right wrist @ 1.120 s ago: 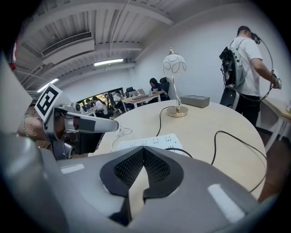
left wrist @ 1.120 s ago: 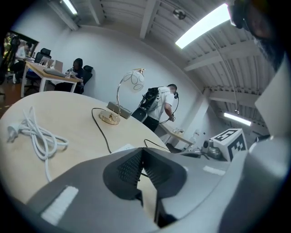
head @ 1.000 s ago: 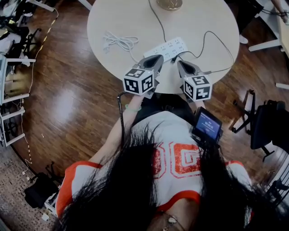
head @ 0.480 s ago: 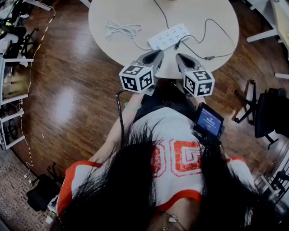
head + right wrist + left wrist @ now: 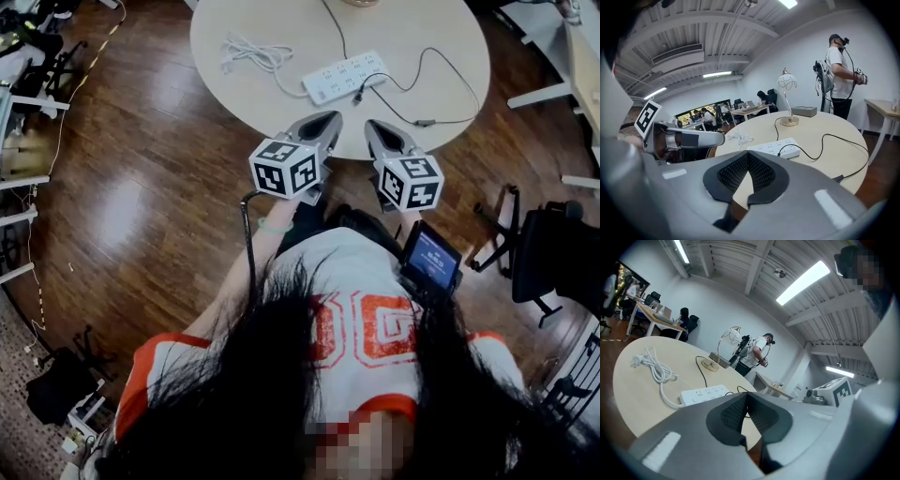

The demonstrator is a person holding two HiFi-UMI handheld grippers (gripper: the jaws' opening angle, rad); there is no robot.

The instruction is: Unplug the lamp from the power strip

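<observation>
The left claw point(image 5: 329, 118) and right claw point(image 5: 375, 126) were shut and empty, the reach probably in hand; next, one should open around the small black plug point(image 5: 359, 95) in the long white power strip point(image 5: 343, 77).

Open-plan office, desks point(image 5: 652, 317), swivel chairs point(image 5: 555, 261), ceiling strip lights point(image 5: 802, 283), wood floor point(image 5: 141, 141)
</observation>
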